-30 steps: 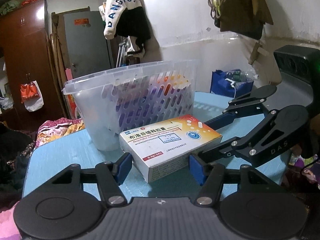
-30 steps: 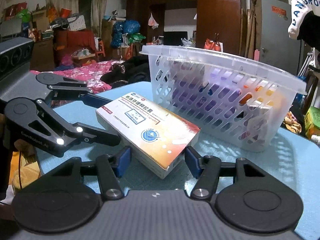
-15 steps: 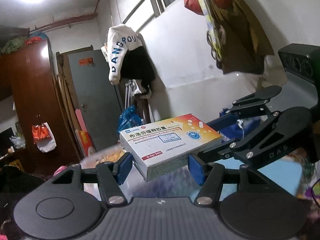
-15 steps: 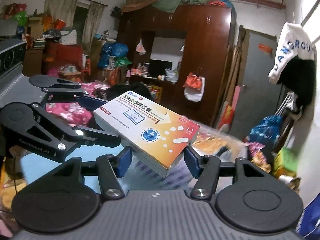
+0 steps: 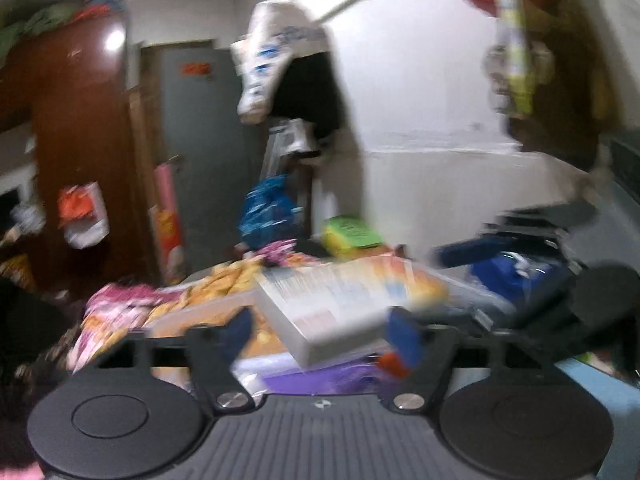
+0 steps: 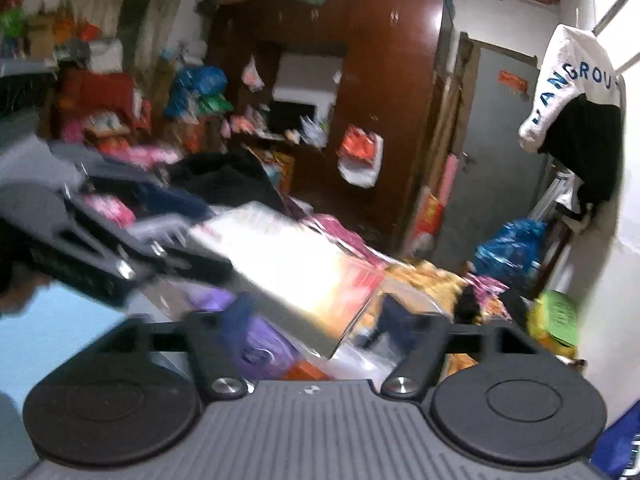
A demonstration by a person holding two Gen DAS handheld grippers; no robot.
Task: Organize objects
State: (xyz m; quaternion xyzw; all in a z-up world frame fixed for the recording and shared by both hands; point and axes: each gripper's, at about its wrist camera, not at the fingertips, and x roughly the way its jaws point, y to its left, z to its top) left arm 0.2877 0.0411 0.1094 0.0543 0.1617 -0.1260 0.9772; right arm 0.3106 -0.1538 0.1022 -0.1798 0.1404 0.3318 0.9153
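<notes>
Looking through heavy blur, I see the box (image 5: pixel 340 304) tilted between the two grippers, over the basket (image 5: pixel 208 312) rim. My left gripper (image 5: pixel 324 332) has its blue pads (image 5: pixel 404 336) spread wide on either side of the box; I cannot tell whether they touch it. My right gripper (image 6: pixel 316 316) is likewise spread, with the box (image 6: pixel 288 268) overexposed and slanting down toward its fingers; contact is unclear. Purple packets (image 6: pixel 256 344) lie in the basket below the box. A wardrobe (image 6: pixel 384 120) stands beyond the basket.
</notes>
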